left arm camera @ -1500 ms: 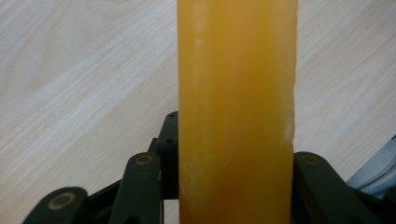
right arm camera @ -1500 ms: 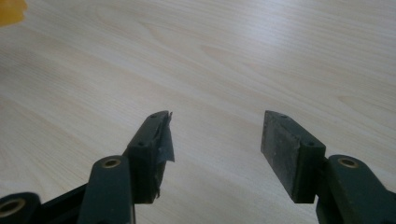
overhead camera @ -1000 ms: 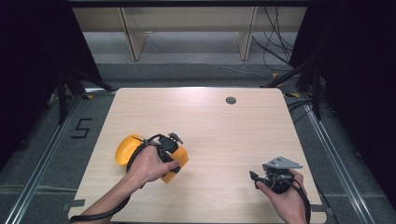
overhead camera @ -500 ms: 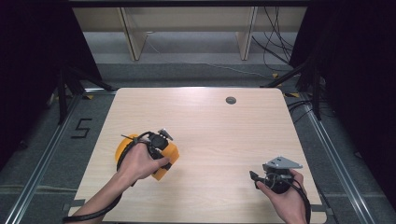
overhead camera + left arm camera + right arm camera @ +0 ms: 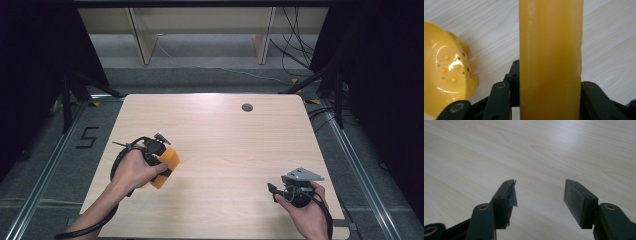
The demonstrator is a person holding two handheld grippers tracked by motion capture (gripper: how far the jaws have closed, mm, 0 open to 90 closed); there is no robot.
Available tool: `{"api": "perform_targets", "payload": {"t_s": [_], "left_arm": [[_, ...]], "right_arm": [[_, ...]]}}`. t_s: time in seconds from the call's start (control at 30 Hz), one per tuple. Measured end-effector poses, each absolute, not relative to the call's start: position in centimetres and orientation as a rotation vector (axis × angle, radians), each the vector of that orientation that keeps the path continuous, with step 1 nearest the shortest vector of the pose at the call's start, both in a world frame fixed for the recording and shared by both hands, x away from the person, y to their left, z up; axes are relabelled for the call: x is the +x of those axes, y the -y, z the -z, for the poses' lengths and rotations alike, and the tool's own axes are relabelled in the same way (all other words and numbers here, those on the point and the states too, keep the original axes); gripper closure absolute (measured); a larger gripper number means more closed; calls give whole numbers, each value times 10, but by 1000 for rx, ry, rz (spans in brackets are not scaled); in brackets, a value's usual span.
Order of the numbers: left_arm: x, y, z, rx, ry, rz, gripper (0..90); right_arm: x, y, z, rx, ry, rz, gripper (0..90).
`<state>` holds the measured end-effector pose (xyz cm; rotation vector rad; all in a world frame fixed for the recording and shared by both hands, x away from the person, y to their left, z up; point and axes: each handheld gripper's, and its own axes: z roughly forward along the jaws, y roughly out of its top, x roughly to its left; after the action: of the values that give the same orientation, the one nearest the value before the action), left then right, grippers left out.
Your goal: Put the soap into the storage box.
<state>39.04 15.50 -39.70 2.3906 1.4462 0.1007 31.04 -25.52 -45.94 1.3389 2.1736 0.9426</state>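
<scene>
My left gripper [image 5: 162,159] is shut on a tall orange block [image 5: 166,164] near the table's left front. In the left gripper view the block [image 5: 550,37] stands upright between the two black jaws of the left gripper [image 5: 550,100], pressed on both sides. A glossy yellow bowl [image 5: 446,72] with small dots lies on the wood just left of the block. Near the right front corner my right gripper [image 5: 275,190] rests in the person's hand. In its own view the right gripper [image 5: 539,192] is open, with only bare wood between its pads.
The light wooden table [image 5: 225,135] has a small dark round grommet [image 5: 247,107] near its far edge. Metal rails run along the floor on both sides, with a "5" marking [image 5: 86,137] at the left. Shelving and cables stand behind the table.
The left hand has carried the orange block to the left and slightly up; the yellow bowl seen beside it earlier is now covered by the hand. The right gripper has kept still.
</scene>
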Motion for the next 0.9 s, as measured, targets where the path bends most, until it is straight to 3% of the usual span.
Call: {"api": "perform_targets", "payload": {"t_s": [0.43,0.9], "left_arm": [[405,-183,384,2381,-1470,-185,603],[413,-199,379,2283,-1649,-230,603]], "right_arm": [[310,256,459,1331,-2177,-940,429],[310,254,459,1358,-2170,-956,429]]}}
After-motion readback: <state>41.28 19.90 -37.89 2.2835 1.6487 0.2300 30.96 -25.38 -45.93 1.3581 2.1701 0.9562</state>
